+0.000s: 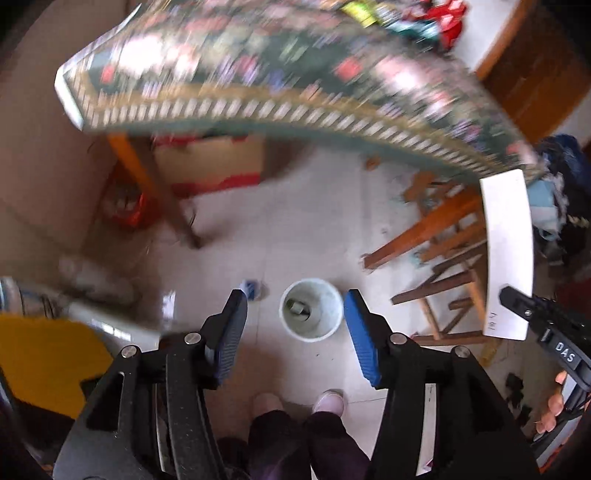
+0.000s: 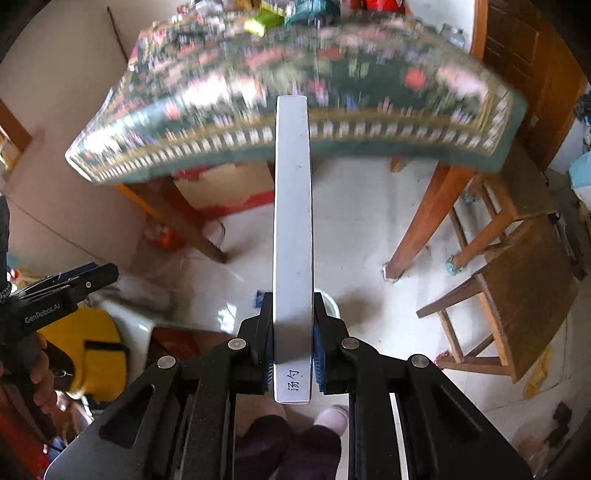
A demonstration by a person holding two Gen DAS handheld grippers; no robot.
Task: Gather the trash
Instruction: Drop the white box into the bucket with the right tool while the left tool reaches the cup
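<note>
the floor [image 1: 317,221] is pale, glossy tile. on it stands a white bucket [image 1: 311,309], open at the top, with something small lying inside. just beside it lies a small blue and white scrap [image 1: 250,286]. a table [image 2: 295,85] under a flowered cloth stands on orange wooden legs, with bright wrappers [image 2: 266,18] on top, too blurred to name. a cardboard box [image 1: 208,164] sits on the floor beneath it. wooden stools [image 2: 517,280] stand near the table.
</note>
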